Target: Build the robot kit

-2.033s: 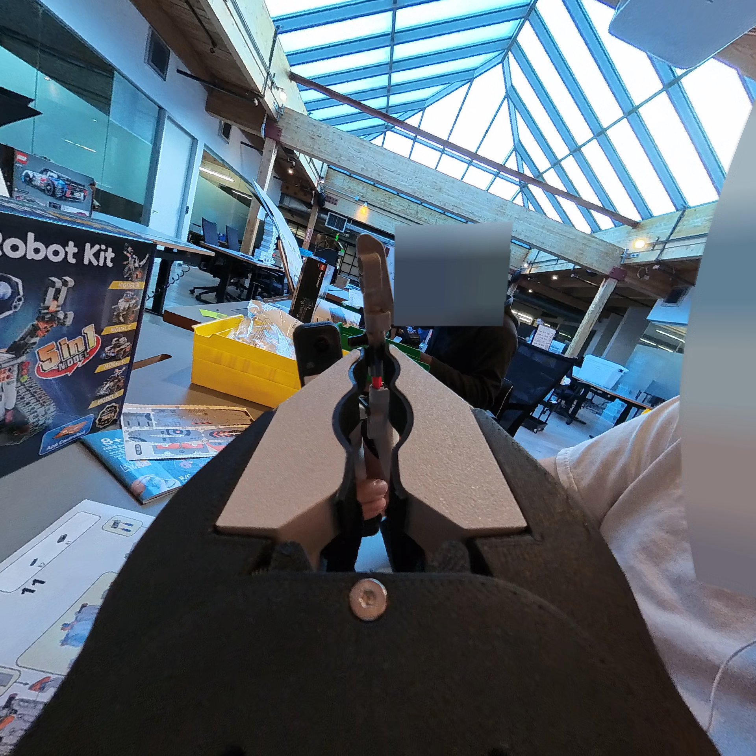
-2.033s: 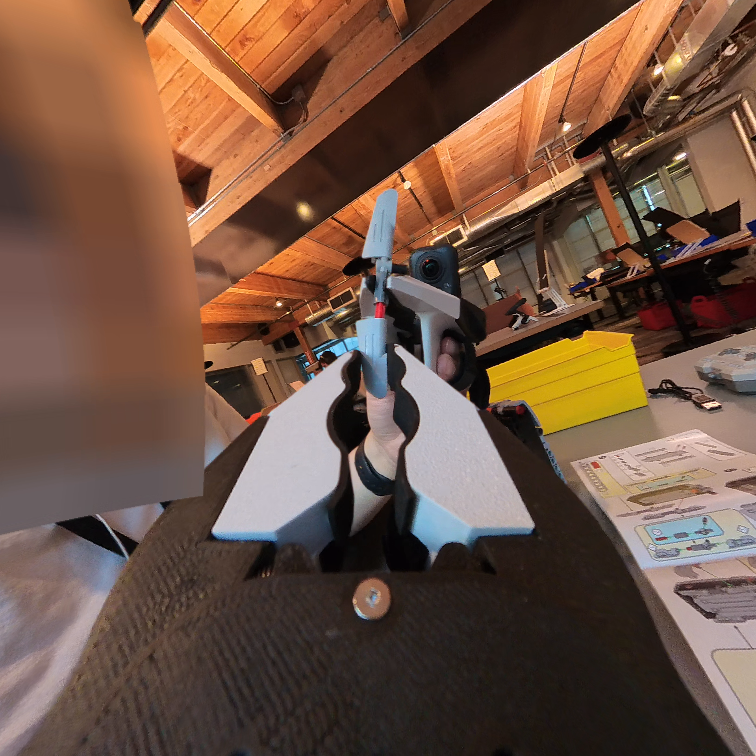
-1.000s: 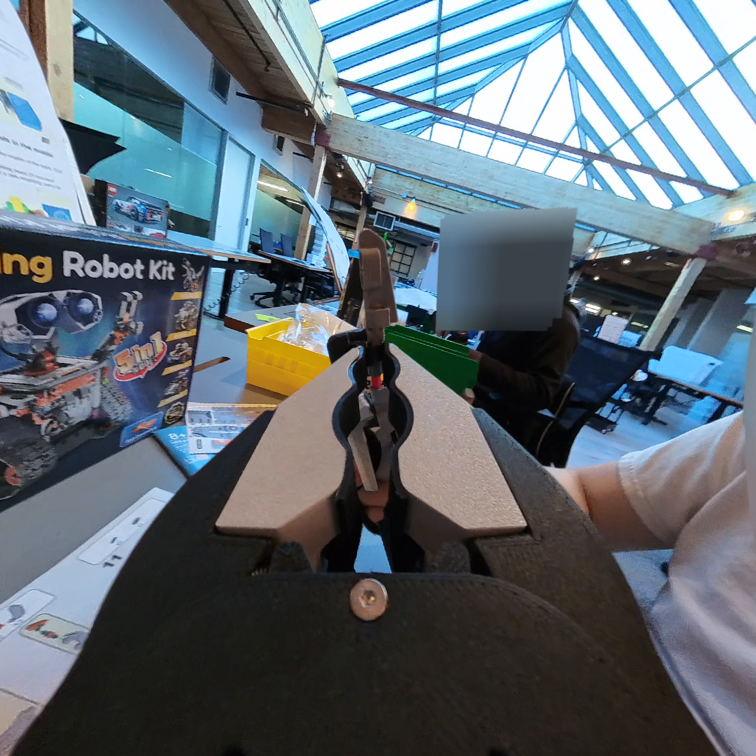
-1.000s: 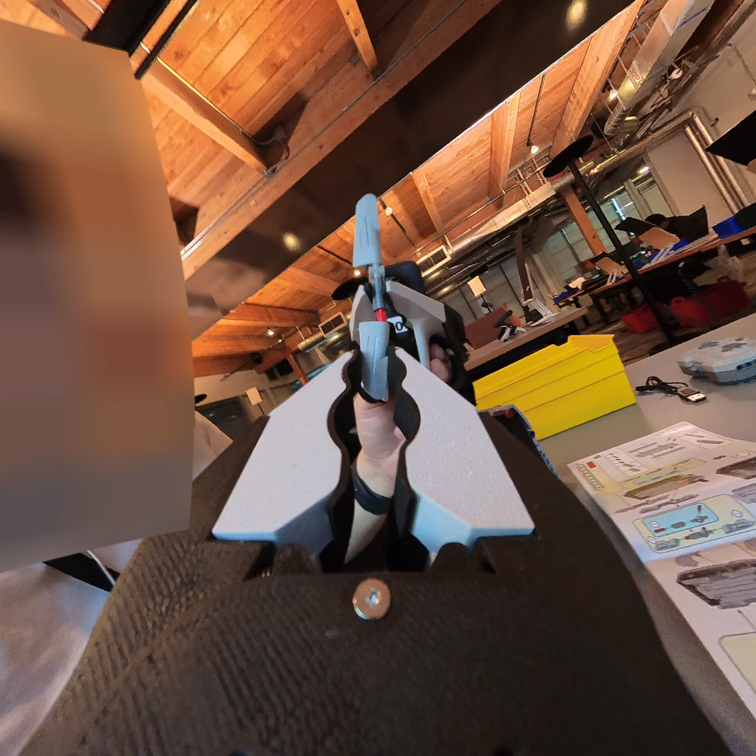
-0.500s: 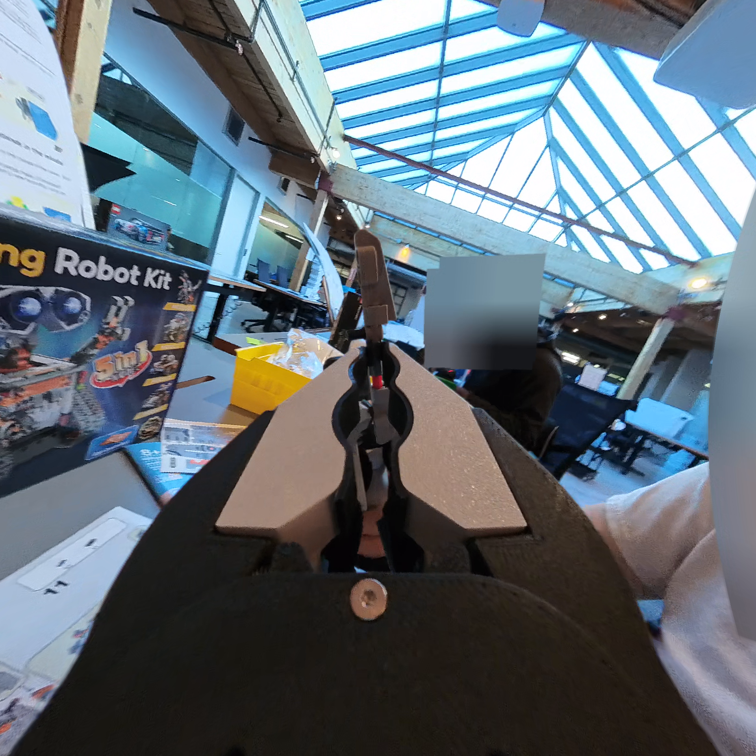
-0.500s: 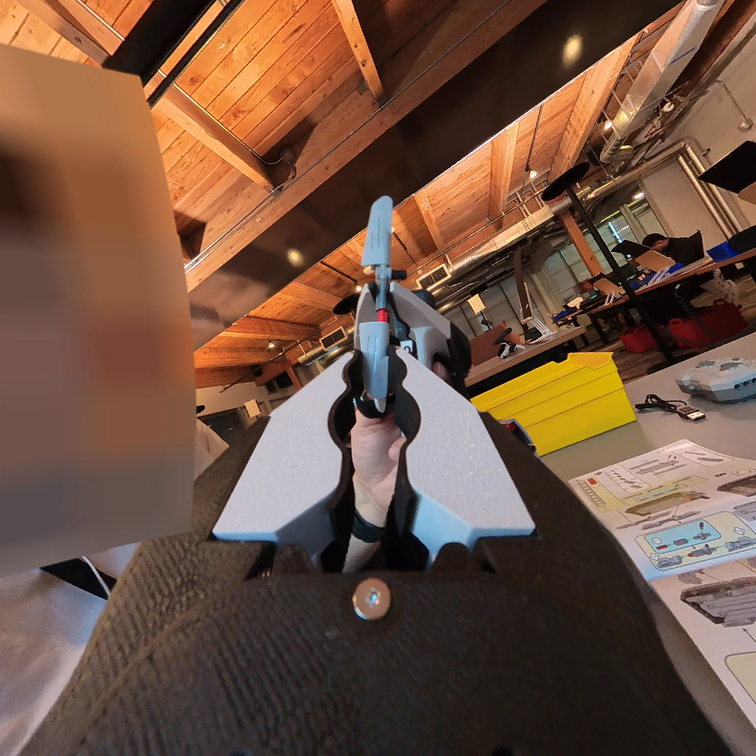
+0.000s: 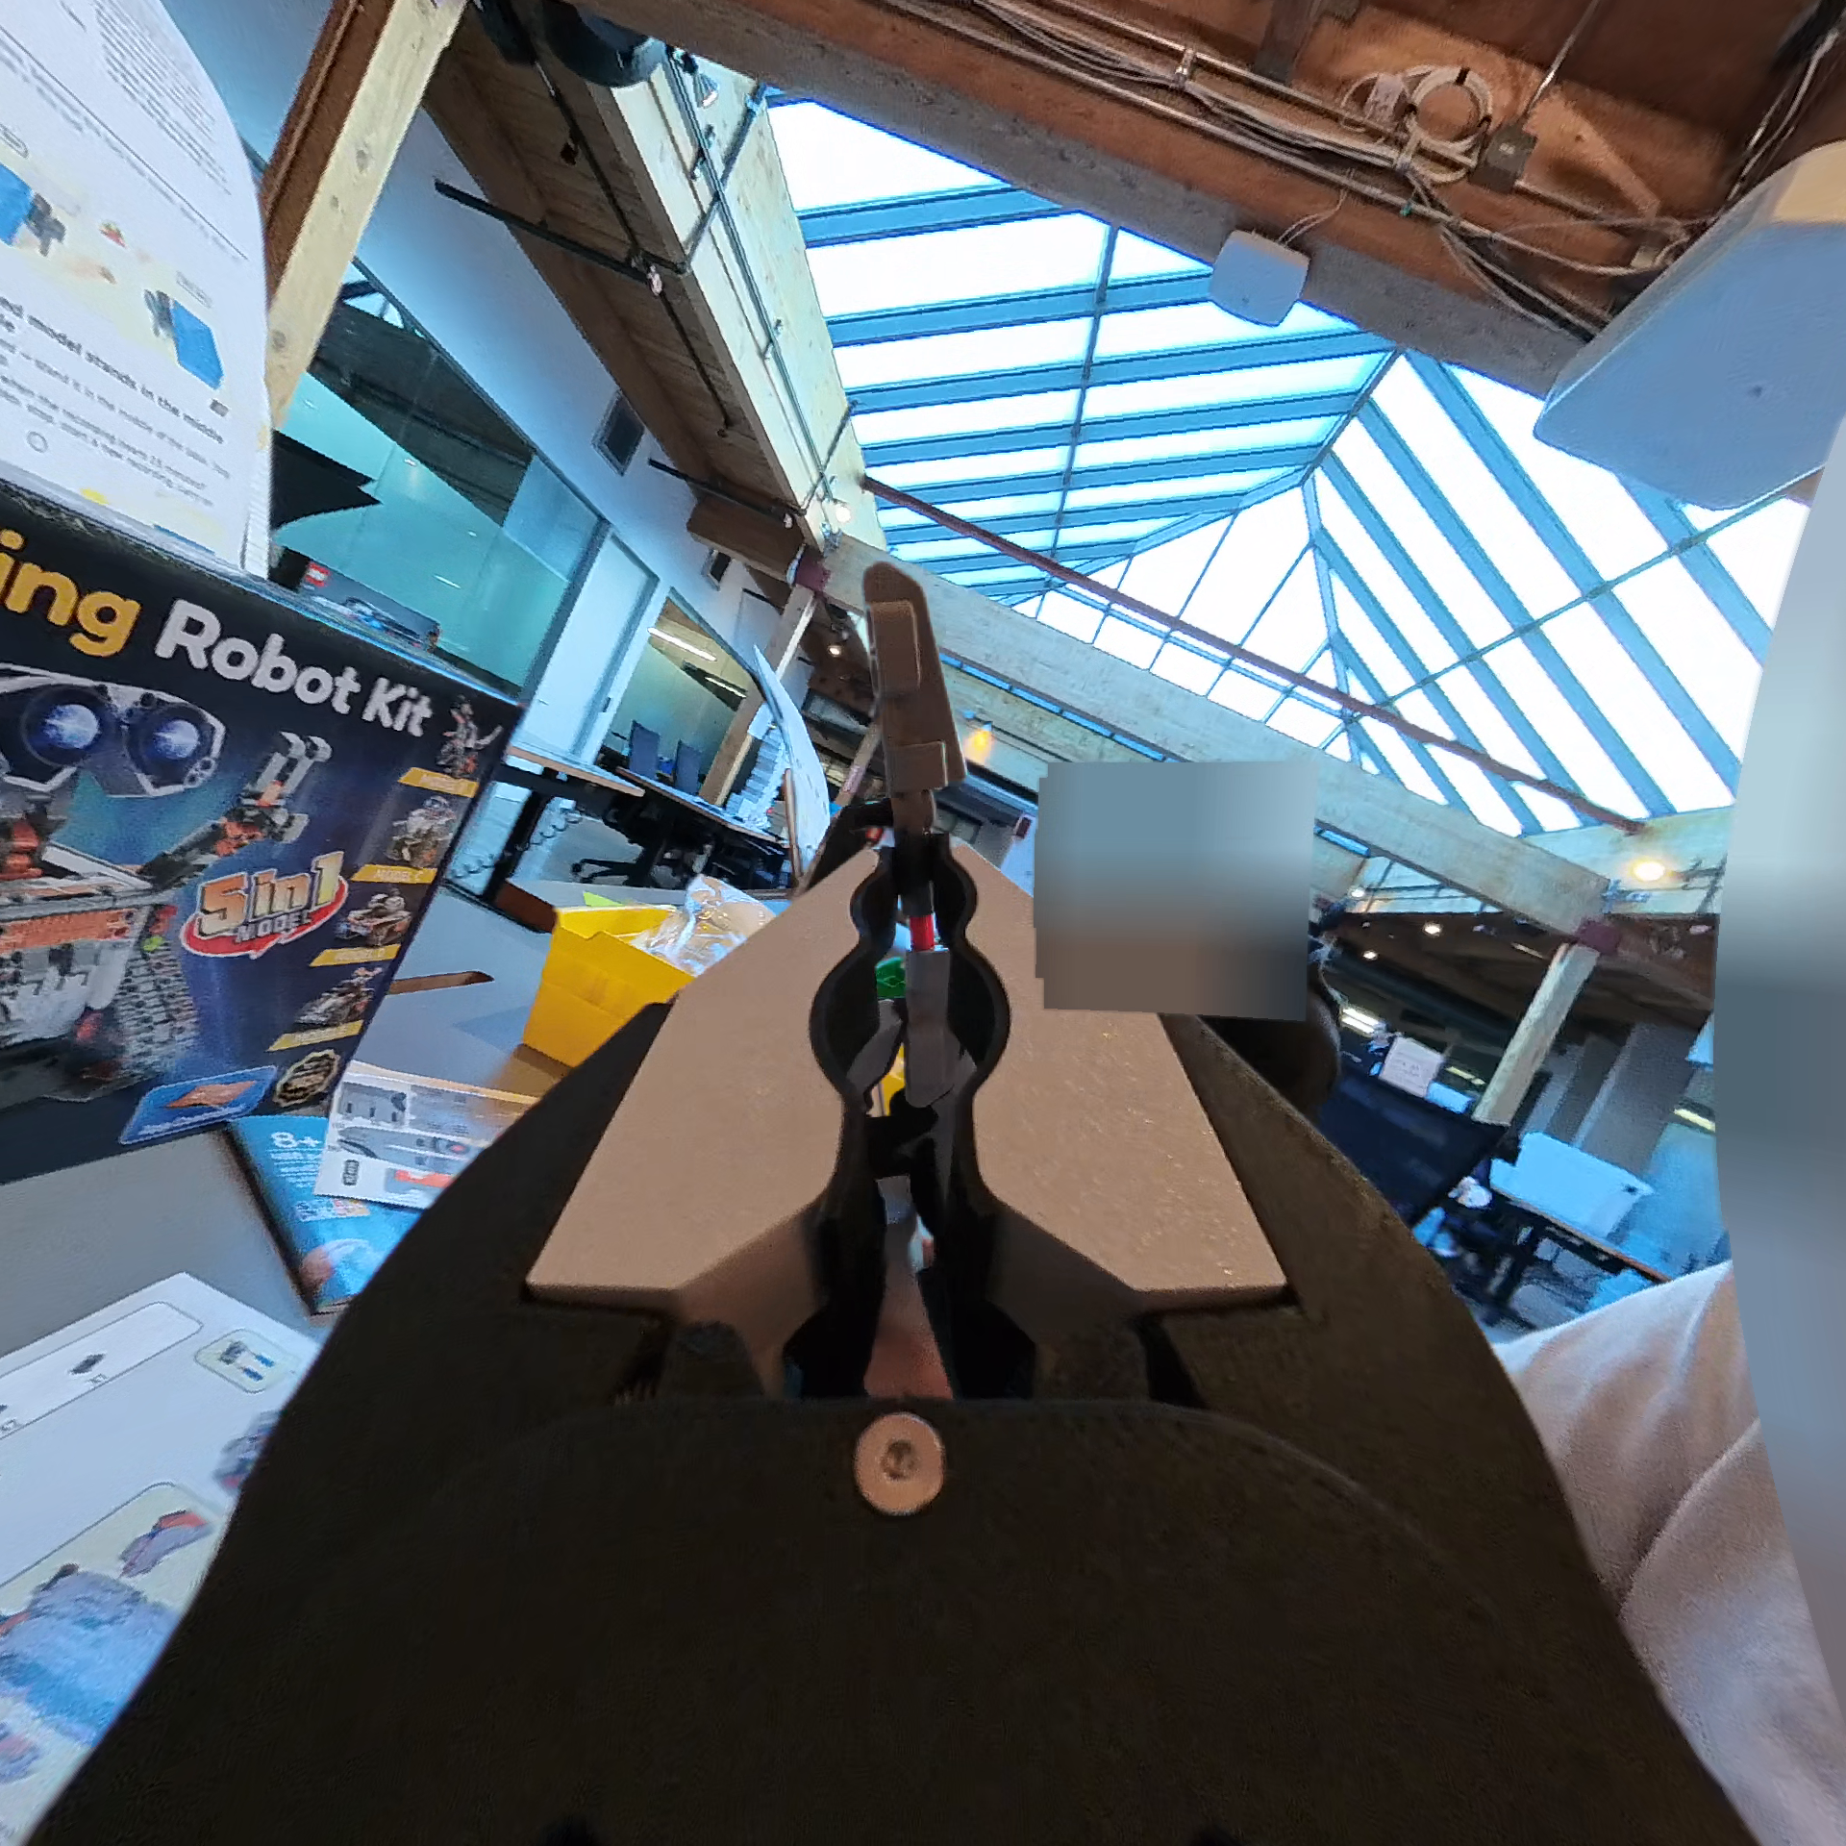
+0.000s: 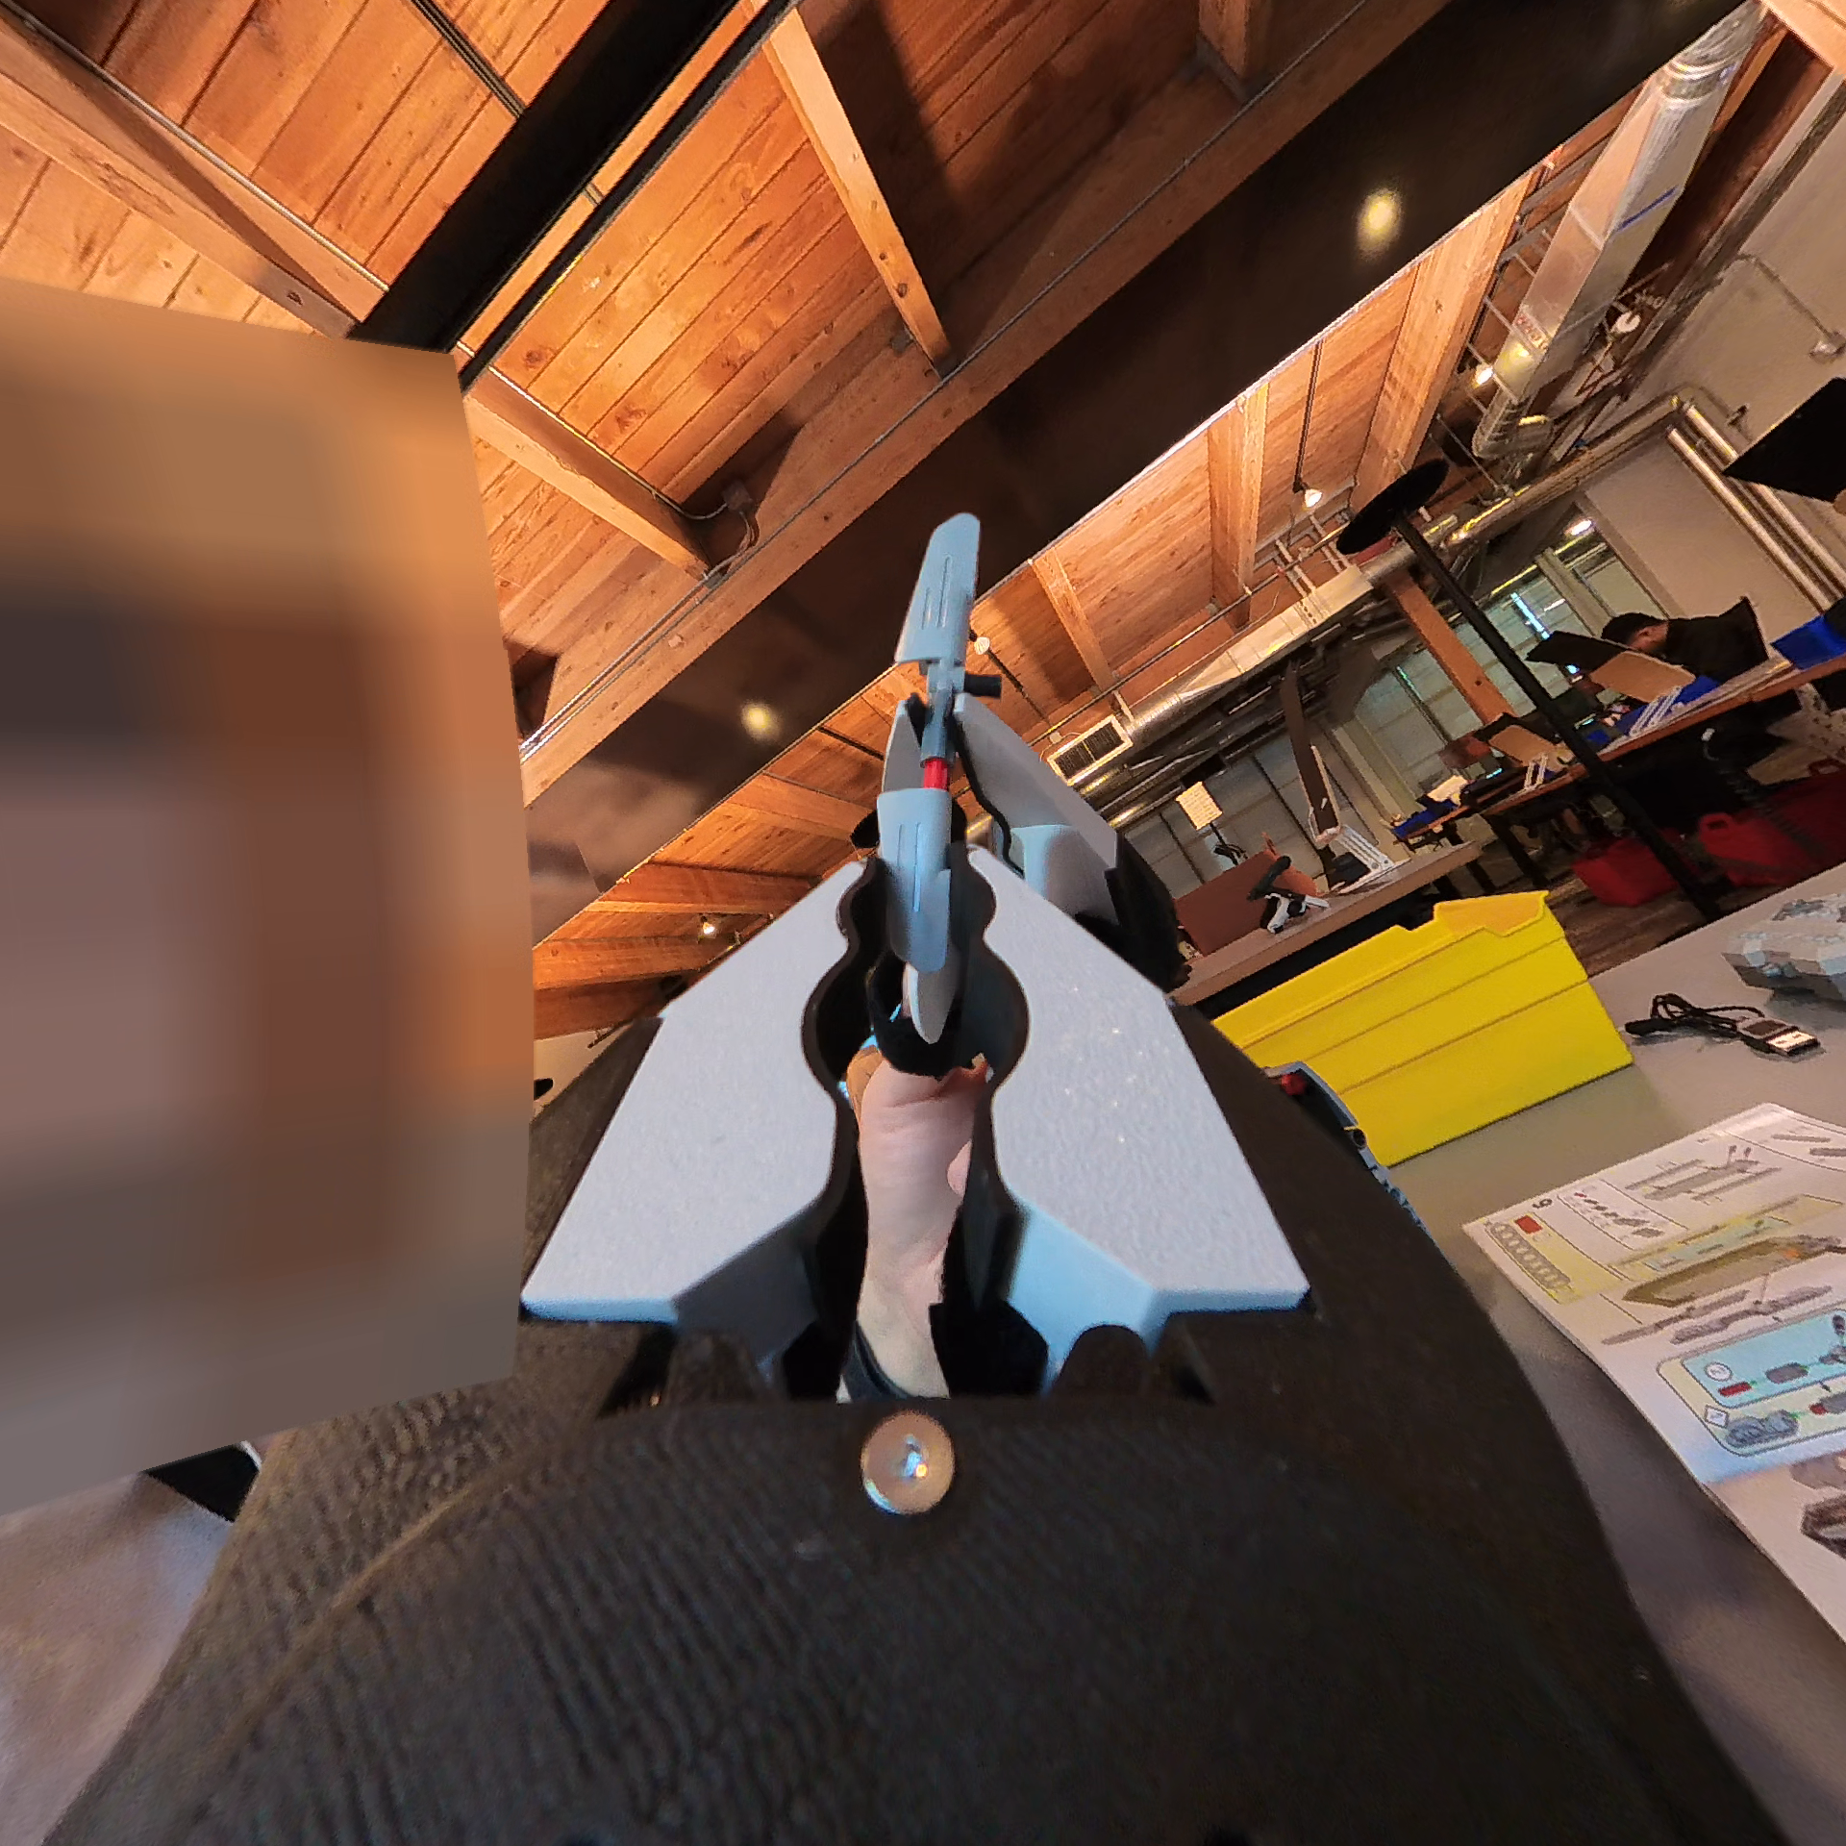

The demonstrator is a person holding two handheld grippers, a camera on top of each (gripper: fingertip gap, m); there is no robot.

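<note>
A small grey brick-built part with a short red axle (image 7: 921,934) stands up between my two grippers, which face each other in mid-air. My left gripper (image 7: 914,859) is shut on it, and the part's long grey blade (image 7: 904,689) sticks up past the fingertips. My right gripper (image 8: 924,864) is shut on the lower grey piece of the same part (image 8: 919,849). In the right wrist view the left gripper's grey fingers (image 8: 1009,789) sit just behind the part. A hand (image 8: 909,1149) shows through the jaw gap.
A robot kit box (image 7: 200,849) stands on the left of the grey table, with a booklet (image 7: 330,1199) and an instruction sheet (image 7: 120,1398). There are yellow bins (image 7: 599,974) (image 8: 1418,1019), another instruction sheet (image 8: 1698,1299), a cable (image 8: 1718,1029) and a grey model (image 8: 1798,949). My white sleeve (image 7: 1648,1448) is at right. Left and right tips are no more than a few centimetres apart.
Both grippers have tilted upward, so more ceiling shows. The left gripper's camera no longer shows in the right wrist view. The grey part has stayed clamped between them.
</note>
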